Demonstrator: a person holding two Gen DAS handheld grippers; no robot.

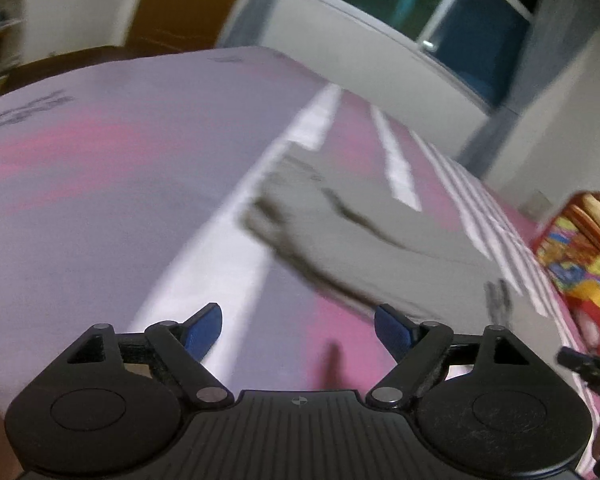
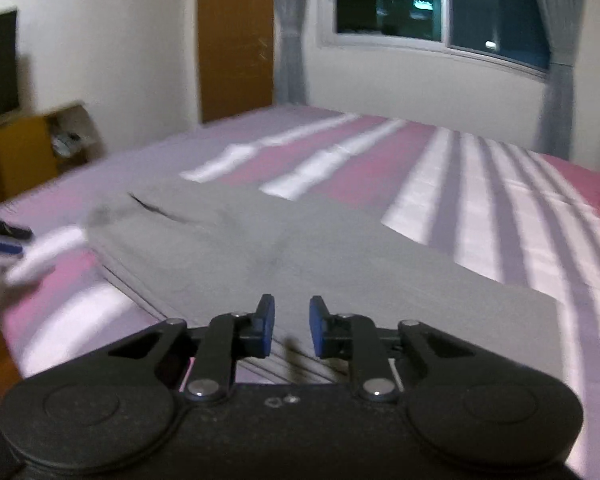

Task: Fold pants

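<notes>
Ahead of the left gripper (image 1: pixel 298 330), the pants (image 1: pixel 340 232) are smeared by motion blur. The patterned blanket (image 1: pixel 580 256) to its right is cut off by the edge. The shelf (image 2: pixel 66 136) far left of the right gripper (image 2: pixel 292 328) is too blurred to read.

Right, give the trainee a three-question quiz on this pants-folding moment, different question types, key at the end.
1. True or false: the left tongs grip the grey pants.
2. Which tongs stand wider open? A) left B) right
3. Fill in: the pants lie on a striped pink, white and lilac ____.

Key: 1 false, they are open and hold nothing; 2 A; 3 bedsheet.
</notes>
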